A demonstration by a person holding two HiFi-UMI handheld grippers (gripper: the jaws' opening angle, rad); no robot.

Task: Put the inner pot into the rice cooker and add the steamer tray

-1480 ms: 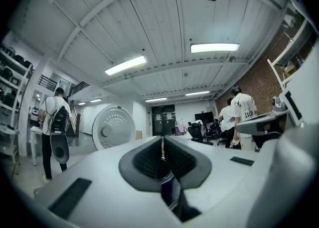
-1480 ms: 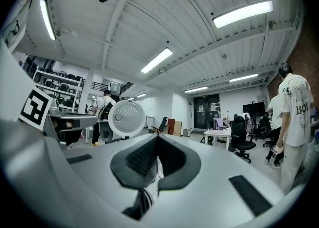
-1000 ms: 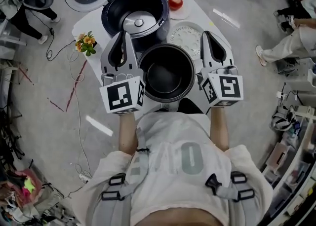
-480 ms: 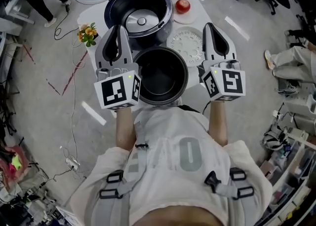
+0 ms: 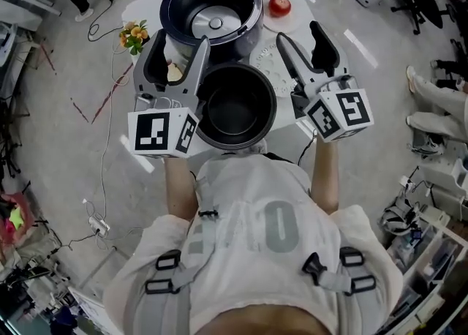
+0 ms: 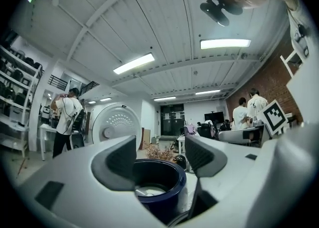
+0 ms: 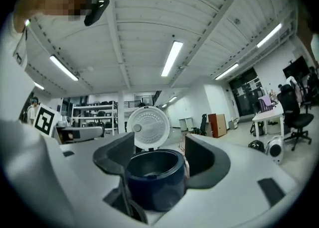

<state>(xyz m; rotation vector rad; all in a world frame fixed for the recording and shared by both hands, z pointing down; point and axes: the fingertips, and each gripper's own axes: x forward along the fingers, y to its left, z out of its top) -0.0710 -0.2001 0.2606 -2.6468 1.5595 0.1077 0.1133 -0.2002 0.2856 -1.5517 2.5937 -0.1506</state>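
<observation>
The person is holding both tools out over the near end of the desk (image 5: 143,13), with the inner pot (image 5: 235,107) sitting between them, its dark, empty mouth facing up. The left tool (image 5: 183,37) is standing with its jaws wide apart and is gripping nothing; its inner jaw is running along the pot's left rim, though whether it is touching cannot be told. The right tool (image 5: 298,32) is likewise gaping wide and holding nothing, its inner jaw lying by the pot's right rim.

In the left gripper view, the left tool (image 6: 159,152) is pointing at the open rice cooker (image 6: 159,182), which is showing straight ahead through the gap between the jaws. In the right gripper view, the right tool (image 7: 159,147) is framing the same rice cooker (image 7: 154,182) ahead of its jaws, with the raised lid (image 7: 148,122) standing behind it.

From the head view the rice cooker (image 5: 175,12) is sitting just beyond both tools' tips. The white steamer tray (image 5: 265,59) is lying flat under the right tool's inner jaw. An apple (image 5: 280,6) is resting ahead of the right tool, and a small bunch of flowers (image 5: 131,35) is standing just to the outside of the left tool.
</observation>
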